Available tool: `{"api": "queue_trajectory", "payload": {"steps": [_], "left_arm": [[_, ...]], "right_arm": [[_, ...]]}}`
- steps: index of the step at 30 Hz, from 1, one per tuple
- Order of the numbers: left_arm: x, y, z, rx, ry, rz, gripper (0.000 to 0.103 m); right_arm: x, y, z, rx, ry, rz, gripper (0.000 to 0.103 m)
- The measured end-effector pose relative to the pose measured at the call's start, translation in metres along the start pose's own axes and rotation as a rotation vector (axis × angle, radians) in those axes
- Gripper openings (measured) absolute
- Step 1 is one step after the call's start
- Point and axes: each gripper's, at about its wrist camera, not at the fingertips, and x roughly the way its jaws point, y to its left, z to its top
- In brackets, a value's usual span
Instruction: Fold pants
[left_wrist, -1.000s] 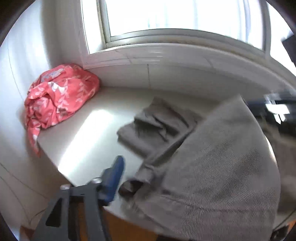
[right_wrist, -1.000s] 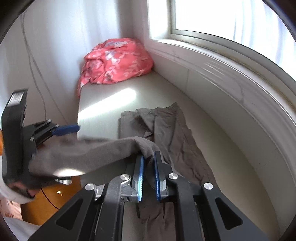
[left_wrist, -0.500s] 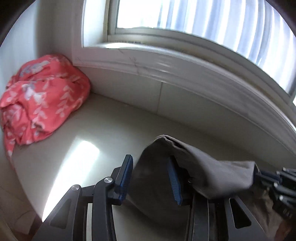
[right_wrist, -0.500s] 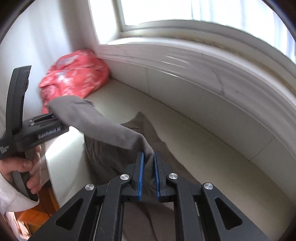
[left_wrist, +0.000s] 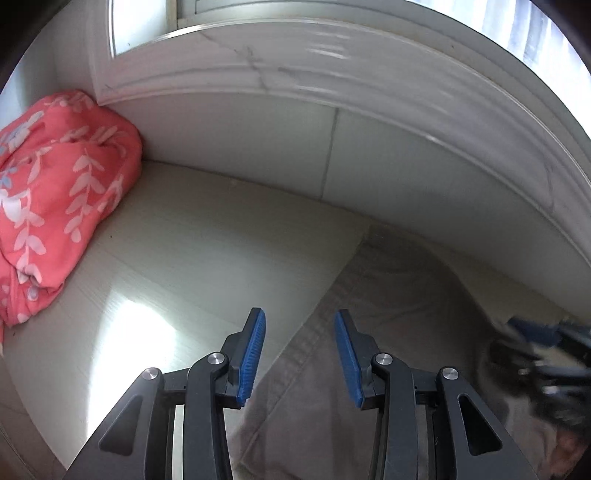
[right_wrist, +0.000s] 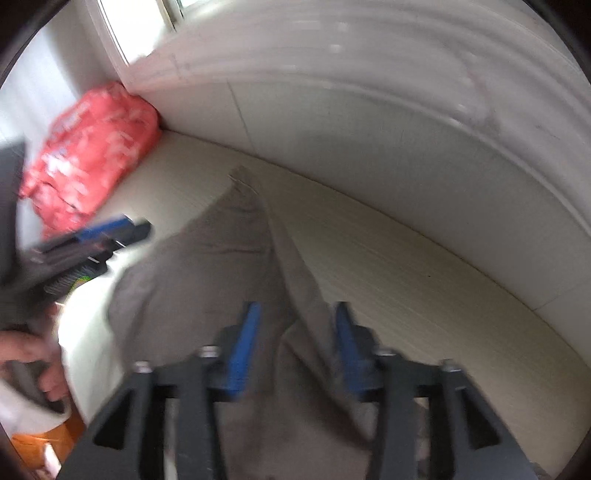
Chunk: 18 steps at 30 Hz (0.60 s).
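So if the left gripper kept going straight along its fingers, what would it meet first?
Most likely the grey pants lying on the white ledge: the left gripper points down at their left edge, though depth is unclear.

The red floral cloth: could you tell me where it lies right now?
The red floral cloth sits bunched at far left in both views, in the ledge's corner under the window sill, apart from the grey pants.

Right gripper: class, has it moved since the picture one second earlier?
Yes. The right gripper has swung toward the wall under the window sill, and its jaws are opening over the grey pants.

A crumpled coral leaf-print cloth lies in the corner beneath the windowsill.
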Motion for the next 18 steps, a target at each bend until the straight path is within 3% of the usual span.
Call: {"api": "queue_trajectory", "payload": {"steps": [3,5,7,10,11,12,14,16,18], "left_arm": [[-0.003,-0.003,-0.010,0.040,0.027,-0.015,0.039],[0.000,-0.003,-0.017,0.072,0.042,-0.005,0.039],[0.007,0.001,-0.026,0.069,0.077,0.014,0.039],[0.014,0.022,-0.035,-0.026,0.135,-0.017,0.040],[0.014,0.027,-0.036,-0.047,0.139,-0.028,0.042],[0.015,0.032,-0.037,-0.071,0.146,-0.038,0.046],[0.015,0.040,-0.037,-0.099,0.158,-0.049,0.049],[0.014,0.049,-0.037,-0.139,0.167,-0.060,0.049],[0.009,0.061,-0.039,-0.202,0.178,-0.080,0.049]], "right_arm": [[-0.040,-0.007,-0.019,0.015,-0.056,-0.067,0.056],[-0.063,-0.017,-0.044,0.052,-0.088,-0.128,0.075],[-0.076,-0.029,-0.069,0.098,-0.076,-0.176,0.075],[-0.075,-0.032,-0.097,0.133,-0.002,-0.097,0.075],[-0.073,-0.028,-0.099,0.110,0.002,-0.117,0.075],[-0.070,-0.024,-0.100,0.087,-0.016,-0.199,0.075],[-0.064,-0.028,-0.091,0.103,-0.043,-0.275,0.075],[-0.055,-0.036,-0.072,0.128,-0.055,-0.227,0.075],[-0.042,-0.031,-0.047,0.068,-0.046,-0.187,0.075]]}}
